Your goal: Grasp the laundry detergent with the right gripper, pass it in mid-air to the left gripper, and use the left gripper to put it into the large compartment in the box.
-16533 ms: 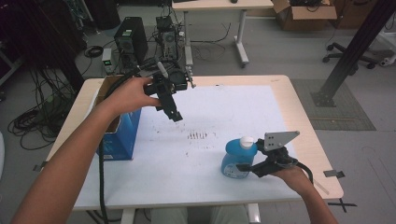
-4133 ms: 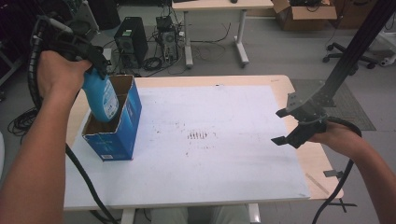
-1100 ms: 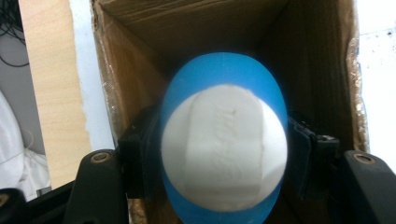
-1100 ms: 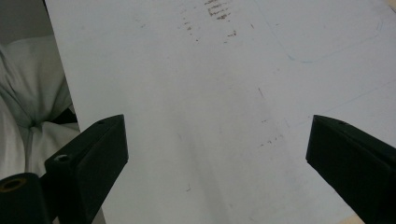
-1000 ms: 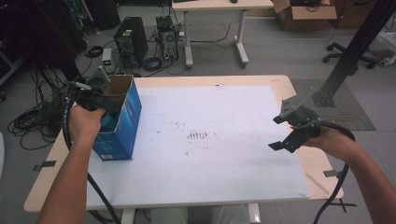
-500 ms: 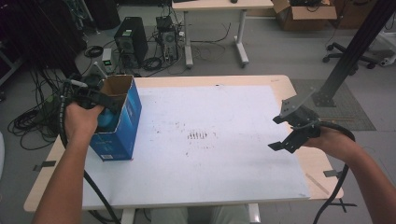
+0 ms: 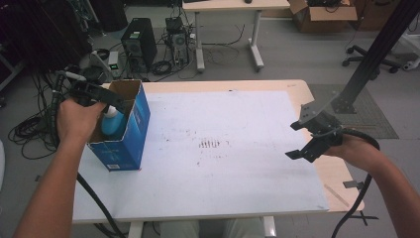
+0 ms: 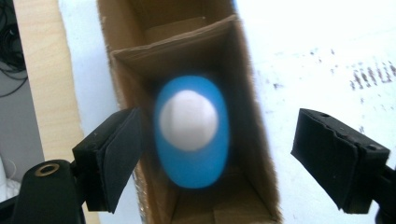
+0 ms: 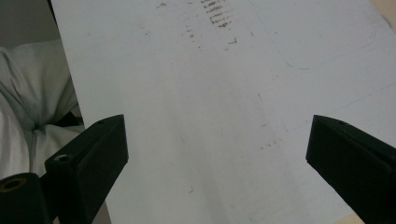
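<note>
**Blue bottle in open carton, left end of bench**

Item: blue plastic bottle with a round white cap (image 8: 188, 125), oval in outline from above, blurred in the left tool view. It stands upright inside the blue cardboard carton with a brown interior (image 7: 130, 133), cap uppermost, close to the carton's left inner wall; in the high view its blue shoulder and white top (image 7: 113, 122) show through the open top.

Carton: top flaps open, standing on the white sheet covering the wooden bench (image 7: 237, 163), near the sheet's left edge. Dark smudge marks (image 7: 210, 144) lie mid-sheet, well apart from the carton.

Left tool (image 8: 243, 149): held above the carton's mouth, pointing down, jaws spread wide and touching neither bottle nor carton. One jaw is over the carton's left wall, the other beyond its right wall over the sheet. The left hand (image 7: 77, 118) grips it from behind the carton, forearm coming up from the lower left.

Right tool (image 7: 309, 140): held over the right edge of the bench, jaws spread wide, empty, bare sheet between them. The right hand (image 7: 352, 148) is behind it, black cable (image 7: 357, 198) trailing down.
</note>
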A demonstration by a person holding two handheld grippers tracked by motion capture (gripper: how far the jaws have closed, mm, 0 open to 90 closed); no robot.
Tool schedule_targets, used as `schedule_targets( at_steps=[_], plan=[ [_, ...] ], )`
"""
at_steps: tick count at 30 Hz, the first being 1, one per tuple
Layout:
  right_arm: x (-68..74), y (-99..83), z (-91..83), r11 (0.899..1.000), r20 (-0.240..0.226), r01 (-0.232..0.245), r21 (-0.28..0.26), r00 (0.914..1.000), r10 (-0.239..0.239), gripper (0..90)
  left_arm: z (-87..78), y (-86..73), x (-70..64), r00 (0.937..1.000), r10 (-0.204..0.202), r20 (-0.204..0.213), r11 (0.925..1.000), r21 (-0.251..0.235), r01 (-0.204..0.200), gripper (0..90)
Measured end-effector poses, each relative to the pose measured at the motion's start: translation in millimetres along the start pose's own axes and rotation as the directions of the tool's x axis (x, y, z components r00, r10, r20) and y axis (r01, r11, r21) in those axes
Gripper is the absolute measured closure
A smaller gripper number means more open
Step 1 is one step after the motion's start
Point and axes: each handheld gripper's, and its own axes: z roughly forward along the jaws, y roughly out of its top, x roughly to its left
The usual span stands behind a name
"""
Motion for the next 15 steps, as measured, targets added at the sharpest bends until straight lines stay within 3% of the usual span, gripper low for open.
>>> schedule_targets(
  at_steps=[15],
  plan=[
    [6.3,-0.3,-8.6,1.000,0.010,0.003,-0.007,0.9999,-0.003,5.2,-36.1,5.2,-30.2,0.9952,0.095,0.024,0.9950,-0.036,-0.094,11.2]
  ],
)
